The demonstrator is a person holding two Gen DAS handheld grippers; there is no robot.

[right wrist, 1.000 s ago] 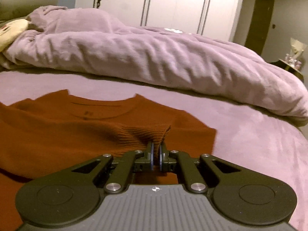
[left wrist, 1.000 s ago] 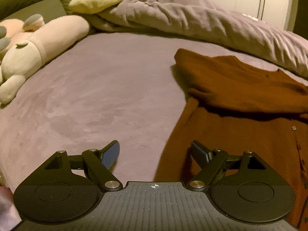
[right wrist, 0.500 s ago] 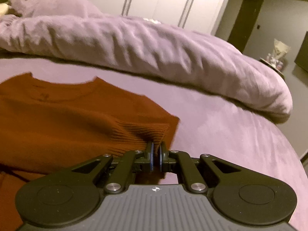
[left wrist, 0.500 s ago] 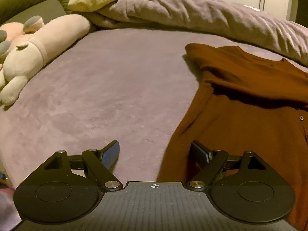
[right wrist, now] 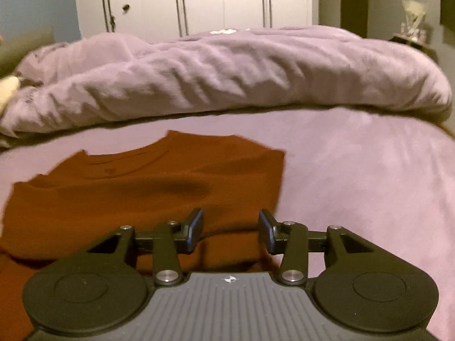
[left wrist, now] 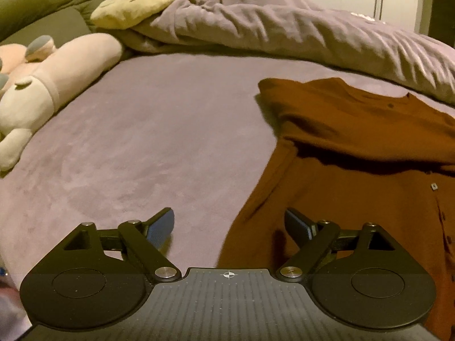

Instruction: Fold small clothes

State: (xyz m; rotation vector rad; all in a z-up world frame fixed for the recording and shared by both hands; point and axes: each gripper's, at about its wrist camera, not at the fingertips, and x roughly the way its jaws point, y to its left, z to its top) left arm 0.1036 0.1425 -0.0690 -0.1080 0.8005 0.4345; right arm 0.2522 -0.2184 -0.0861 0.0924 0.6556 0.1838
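Right tongs (right wrist: 231, 228) opening above the soft rust-brown knit top (right wrist: 142, 196).

You have one rust-brown sweater (left wrist: 355, 199) ahead of both sets of jaws, its upper part doubled over once, so one fold. Beyond your jaws lies one rumpled lilac duvet (right wrist: 227, 76) on one lilac bed sheet (left wrist: 142, 142). To the far left of your left jaws you can count two plush toys: one long cream-and-pink one (left wrist: 54, 85) and one yellow face cushion (left wrist: 133, 1). Behind the duvet stands one white wardrobe (right wrist: 199, 0) with three pairs of long handles. You hold two grippers.
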